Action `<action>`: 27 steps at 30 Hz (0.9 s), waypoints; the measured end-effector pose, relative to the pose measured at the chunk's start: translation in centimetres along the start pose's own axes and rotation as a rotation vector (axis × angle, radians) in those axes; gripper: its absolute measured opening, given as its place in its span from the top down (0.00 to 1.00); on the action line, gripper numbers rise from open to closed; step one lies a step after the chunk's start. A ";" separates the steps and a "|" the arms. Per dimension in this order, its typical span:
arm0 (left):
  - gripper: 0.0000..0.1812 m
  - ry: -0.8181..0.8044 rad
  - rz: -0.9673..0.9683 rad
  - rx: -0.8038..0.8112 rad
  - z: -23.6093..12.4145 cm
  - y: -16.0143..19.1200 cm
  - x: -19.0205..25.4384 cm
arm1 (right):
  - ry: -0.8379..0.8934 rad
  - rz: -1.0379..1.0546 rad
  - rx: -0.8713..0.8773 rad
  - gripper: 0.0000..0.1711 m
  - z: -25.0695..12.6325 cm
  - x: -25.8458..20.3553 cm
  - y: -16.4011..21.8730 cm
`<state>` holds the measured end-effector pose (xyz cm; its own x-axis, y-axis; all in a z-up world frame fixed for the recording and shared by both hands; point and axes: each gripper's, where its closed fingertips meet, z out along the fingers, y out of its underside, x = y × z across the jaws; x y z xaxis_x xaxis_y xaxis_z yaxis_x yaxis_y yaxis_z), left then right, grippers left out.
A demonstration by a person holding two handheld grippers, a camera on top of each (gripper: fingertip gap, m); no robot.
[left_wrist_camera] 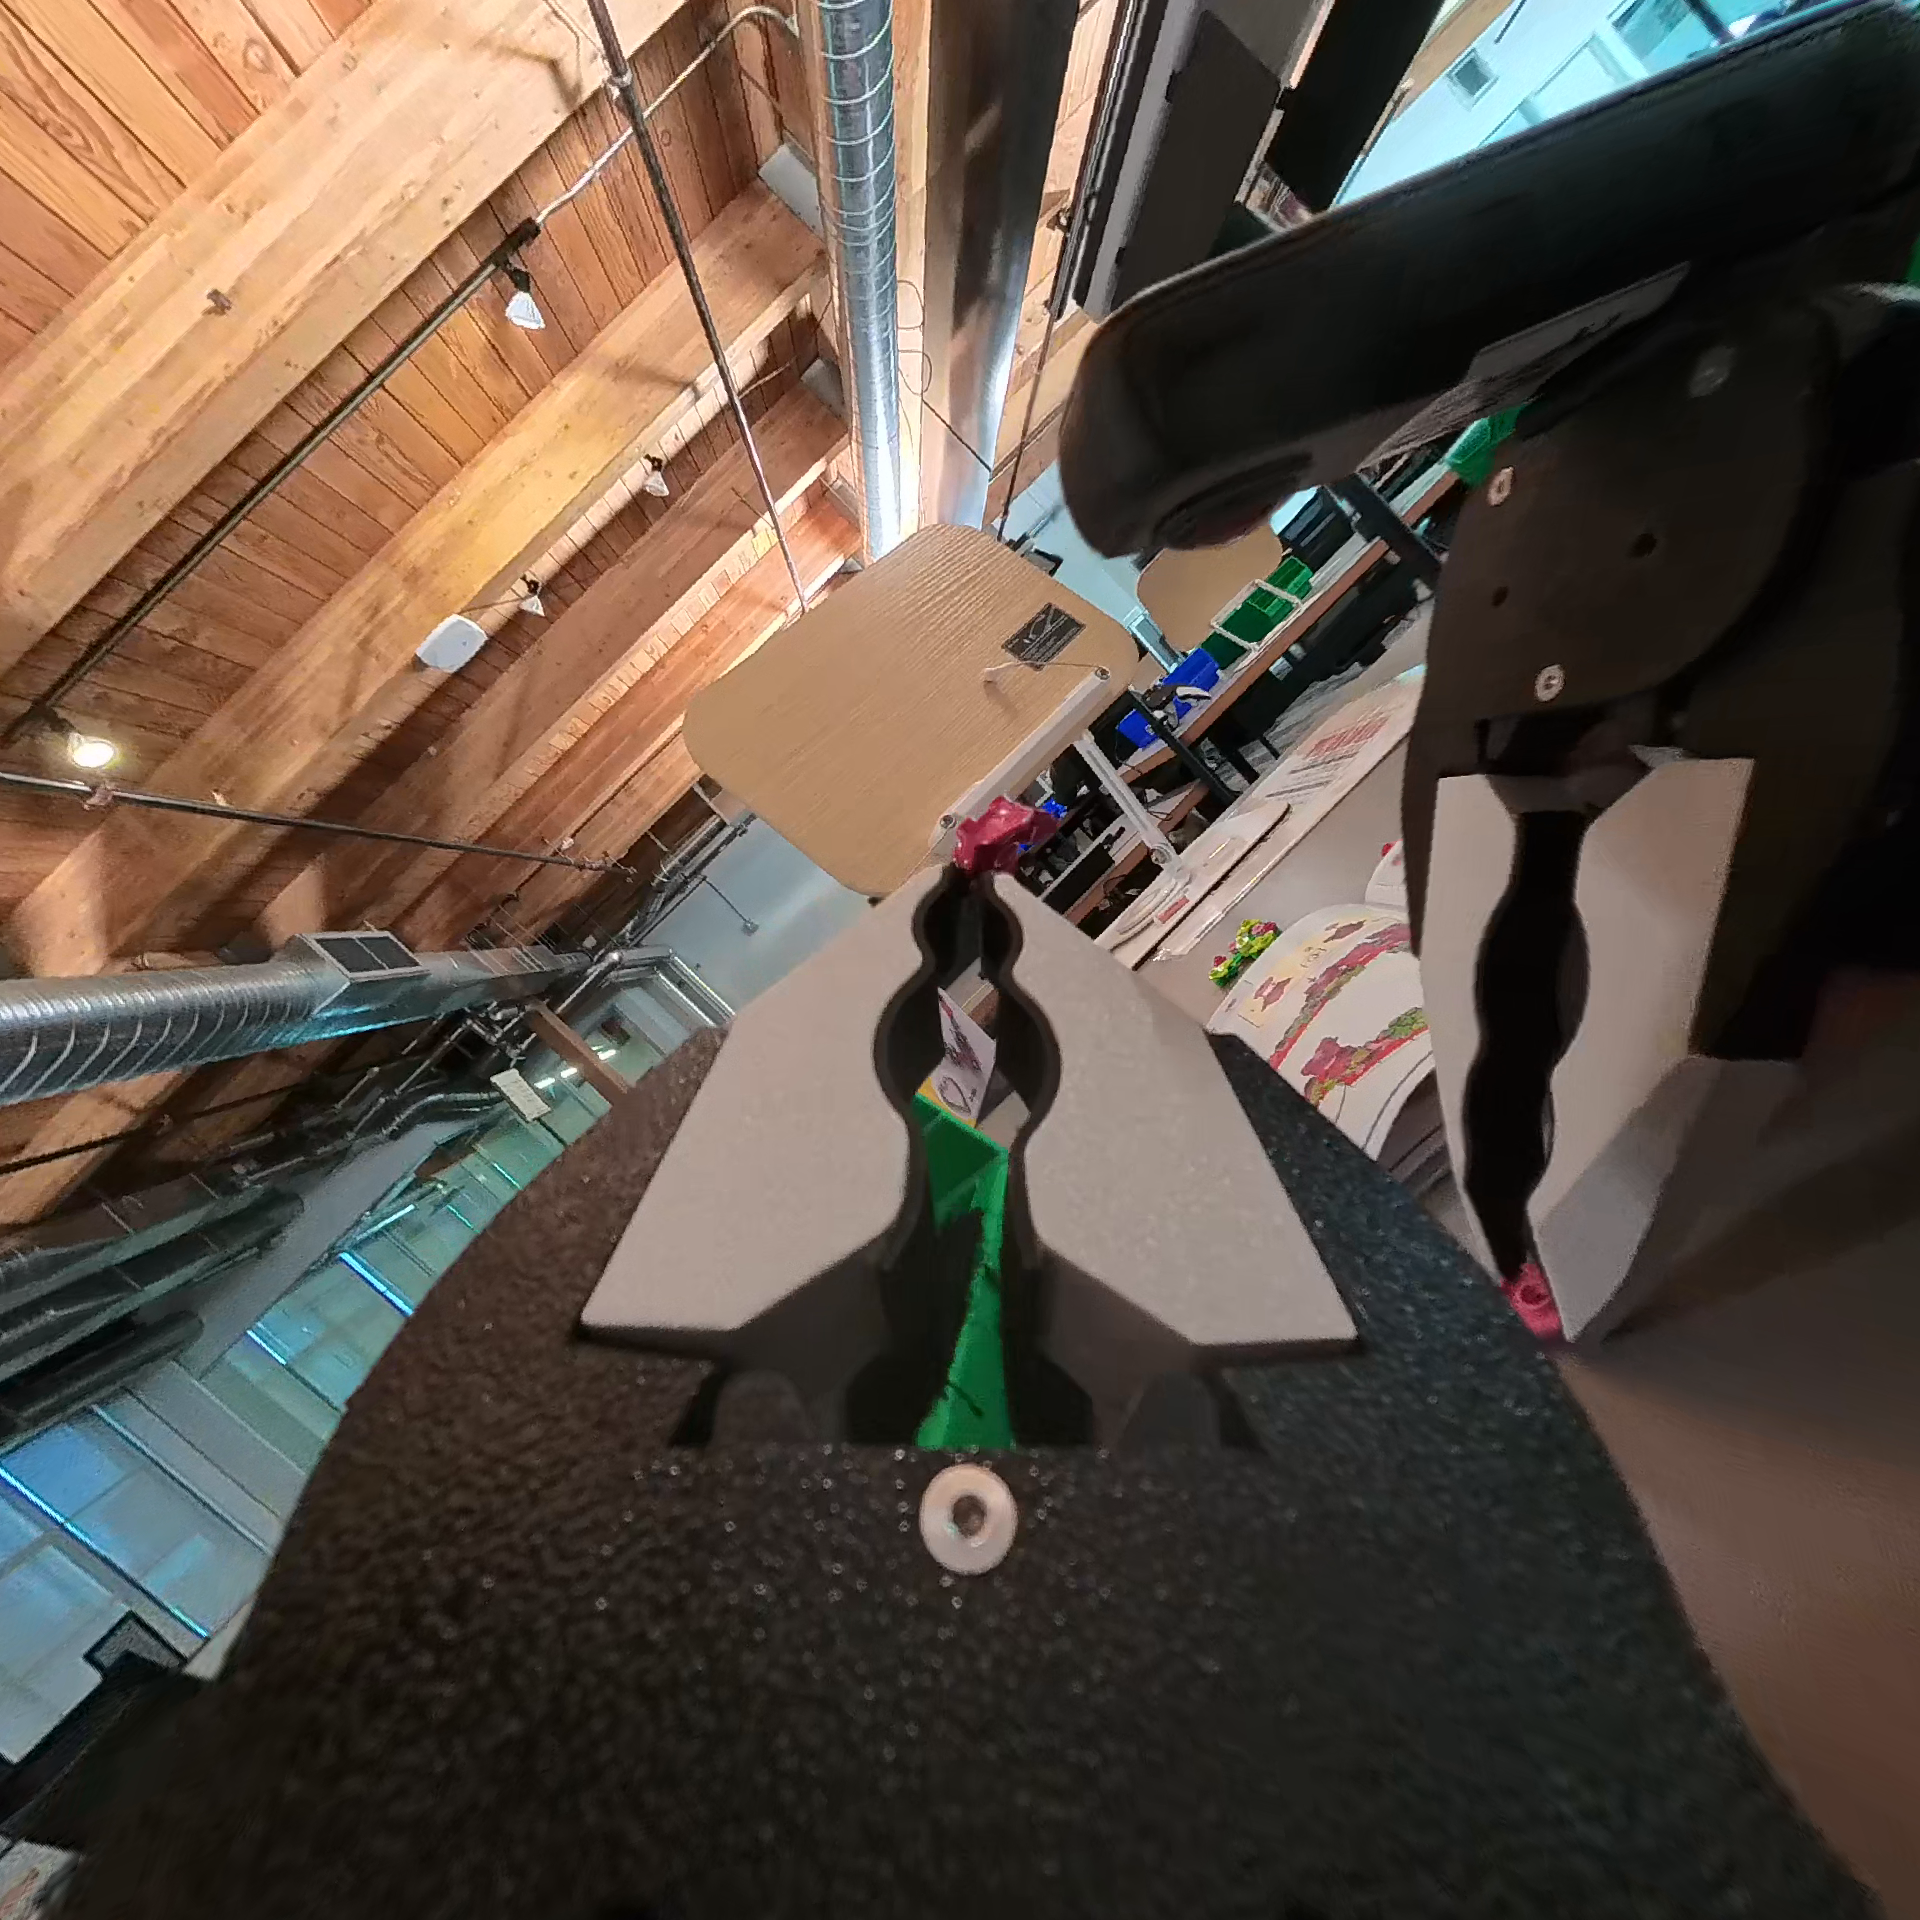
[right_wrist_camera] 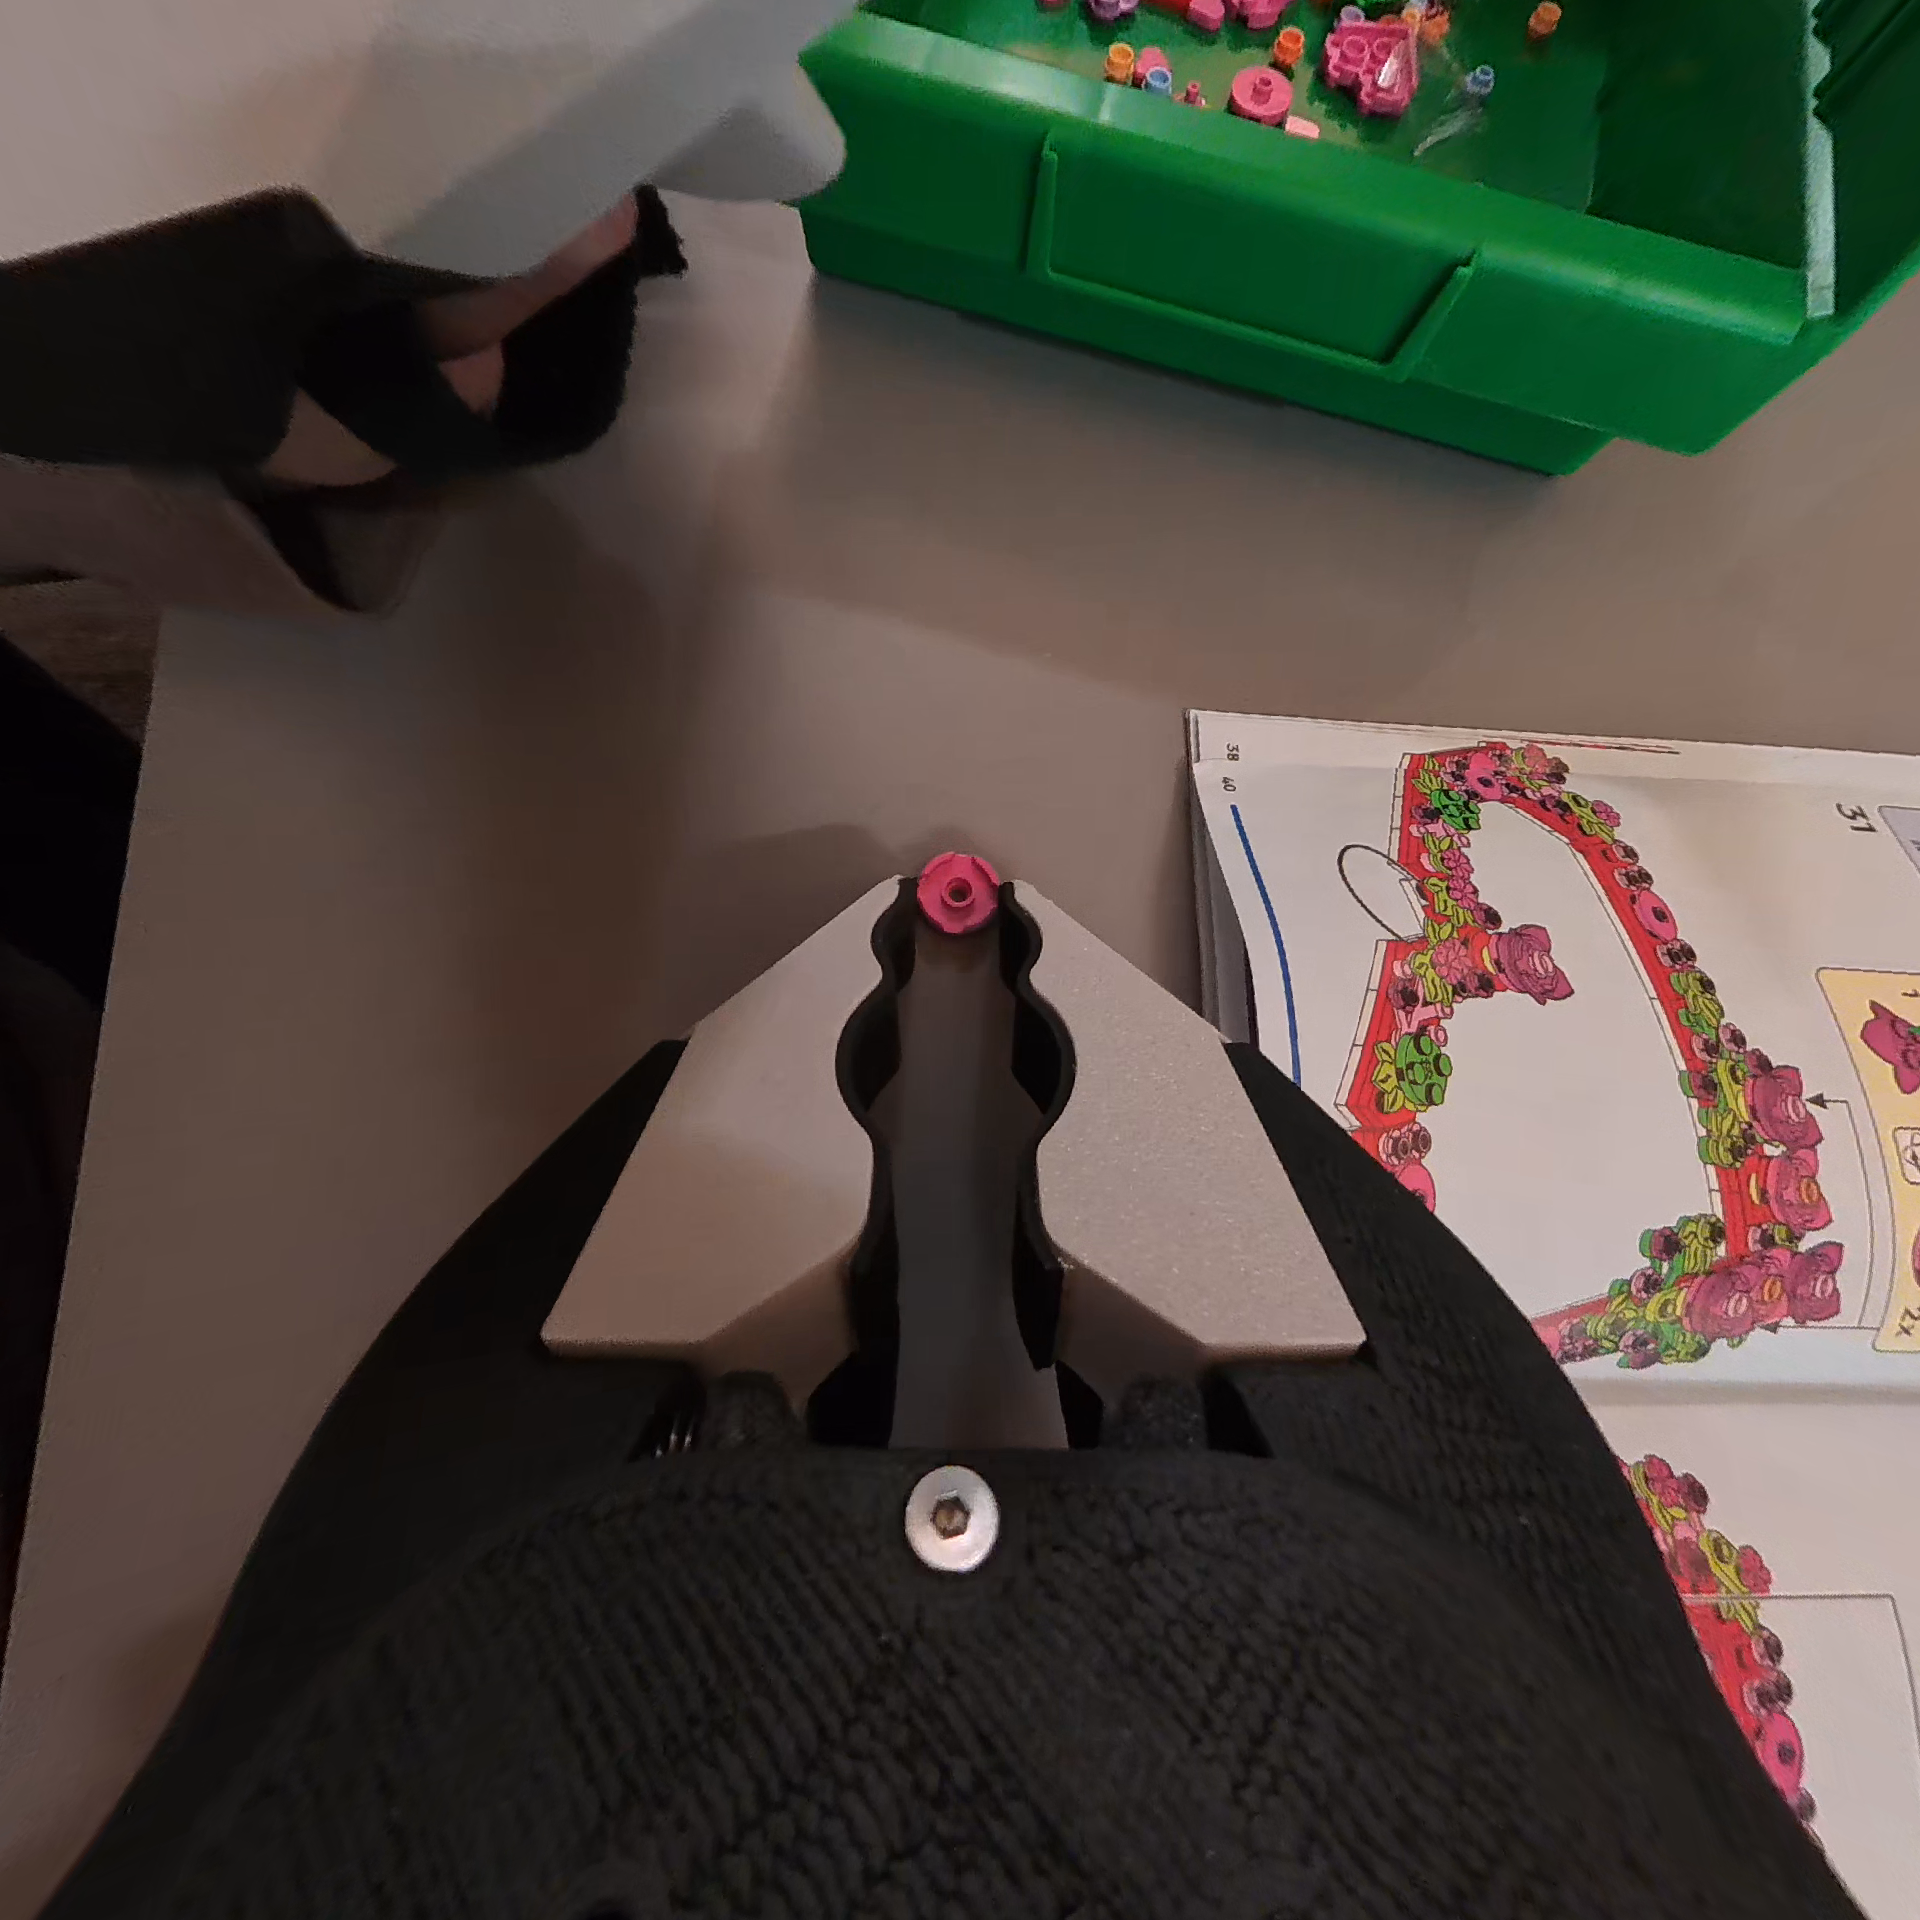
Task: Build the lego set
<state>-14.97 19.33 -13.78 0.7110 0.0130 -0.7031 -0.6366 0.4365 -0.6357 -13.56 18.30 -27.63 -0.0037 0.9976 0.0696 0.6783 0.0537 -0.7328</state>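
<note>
My left gripper [left_wrist_camera: 971,883] points up toward the ceiling and is shut on a dark magenta flower piece [left_wrist_camera: 1000,831] at its fingertips. My right gripper [right_wrist_camera: 958,896] points down at the grey table [right_wrist_camera: 727,623] and is shut on a small pink round stud piece [right_wrist_camera: 958,891], held just above the tabletop. In the left wrist view the right gripper [left_wrist_camera: 1519,1283] hangs close at the right with the pink piece [left_wrist_camera: 1527,1299] at its tips. The two pieces are apart.
A green bin [right_wrist_camera: 1247,239] with several loose coloured pieces stands at the far right. An open instruction booklet [right_wrist_camera: 1558,1039] lies to the right. A gloved hand [right_wrist_camera: 312,343] holds the blurred left gripper at the upper left. A small flower assembly [left_wrist_camera: 1242,948] sits on the table. Some 15 centimetres of space lies between my two pairs of fingers.
</note>
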 end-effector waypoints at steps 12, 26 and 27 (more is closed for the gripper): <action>1.00 -0.013 -0.034 -0.007 0.0 0.4 -0.5 | 0.071 -0.091 0.098 0.92 -1.1 0.4 -1.3; 1.00 -0.006 -0.055 -0.007 0.0 0.5 -0.4 | 0.388 -0.918 -0.263 0.92 -3.4 2.7 1.7; 1.00 -0.005 -0.060 -0.007 0.0 0.5 -0.4 | 0.397 -1.050 -0.332 0.92 -3.6 2.9 2.0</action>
<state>-15.53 19.52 -13.80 0.7490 -0.0088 -0.6625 -0.5951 0.4306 -0.6785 -9.57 21.10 -26.44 -0.4863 0.3833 0.7852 0.6375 0.7702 0.0188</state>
